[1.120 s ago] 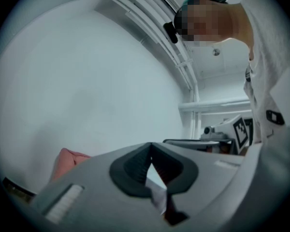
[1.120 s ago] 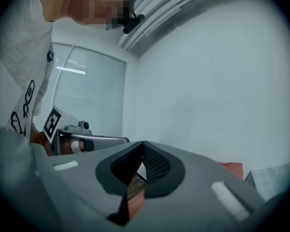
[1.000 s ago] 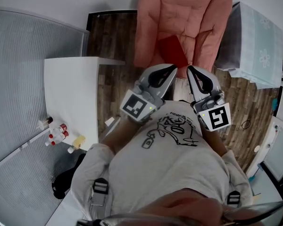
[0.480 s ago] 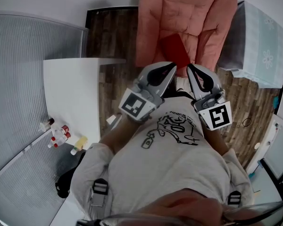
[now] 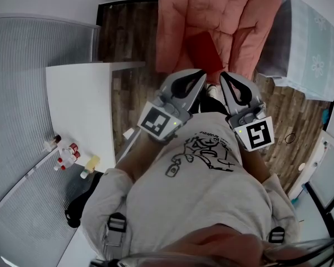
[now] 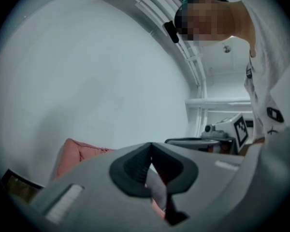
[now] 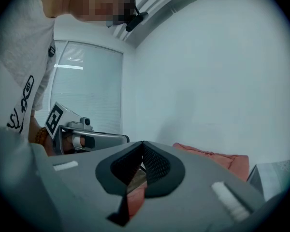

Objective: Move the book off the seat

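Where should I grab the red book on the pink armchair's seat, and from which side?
Probably its near edge, coming from the chair's open front: the red book lies flat on the armchair seat, with the back and arms closing off the other sides. Open the jaws first.

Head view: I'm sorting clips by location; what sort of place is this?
Probably a living room or lounge: padded pink armchair with a red book on its seat, wood-plank floor, white table.
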A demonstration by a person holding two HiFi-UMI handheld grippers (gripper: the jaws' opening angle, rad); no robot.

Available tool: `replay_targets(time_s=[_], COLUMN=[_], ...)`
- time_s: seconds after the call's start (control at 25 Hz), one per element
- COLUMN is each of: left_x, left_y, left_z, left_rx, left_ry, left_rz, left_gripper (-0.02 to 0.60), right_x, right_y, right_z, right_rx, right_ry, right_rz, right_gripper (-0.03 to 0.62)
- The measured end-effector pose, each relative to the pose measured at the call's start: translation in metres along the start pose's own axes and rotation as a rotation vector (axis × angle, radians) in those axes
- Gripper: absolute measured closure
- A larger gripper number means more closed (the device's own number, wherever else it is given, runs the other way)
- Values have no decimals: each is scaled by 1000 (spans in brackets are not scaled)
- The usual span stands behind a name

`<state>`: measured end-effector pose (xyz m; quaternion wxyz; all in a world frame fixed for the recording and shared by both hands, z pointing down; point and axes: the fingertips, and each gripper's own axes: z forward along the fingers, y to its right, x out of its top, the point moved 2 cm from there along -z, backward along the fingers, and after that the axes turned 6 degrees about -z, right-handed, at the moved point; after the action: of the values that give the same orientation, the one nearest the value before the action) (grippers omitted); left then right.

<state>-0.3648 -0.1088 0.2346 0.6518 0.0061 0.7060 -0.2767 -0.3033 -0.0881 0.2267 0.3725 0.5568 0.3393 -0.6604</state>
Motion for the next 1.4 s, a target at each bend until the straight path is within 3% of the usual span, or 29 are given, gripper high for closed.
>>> replay_targets(time_s=[0.52,0.92,0.96,1.4], left_x=[-58,-122,-131,-224], left_y=[-31,-70,-75,-124], left_z=[36,54,54,61], left_rx=[66,129,138,209], left_ry=[-62,-103,-107,-157], left_rz=[-44,-79,-85,-117], left_gripper=[578,575,546,463], right_x=[-63,-144,-153,-257], right_y=[37,63,65,76], right_z=[8,23,26,53], right_rx=[39,62,69,119], right_ry=[-92,-182,-195,-272], right_rz=[41,83,85,94], right_gripper=[569,533,529,479])
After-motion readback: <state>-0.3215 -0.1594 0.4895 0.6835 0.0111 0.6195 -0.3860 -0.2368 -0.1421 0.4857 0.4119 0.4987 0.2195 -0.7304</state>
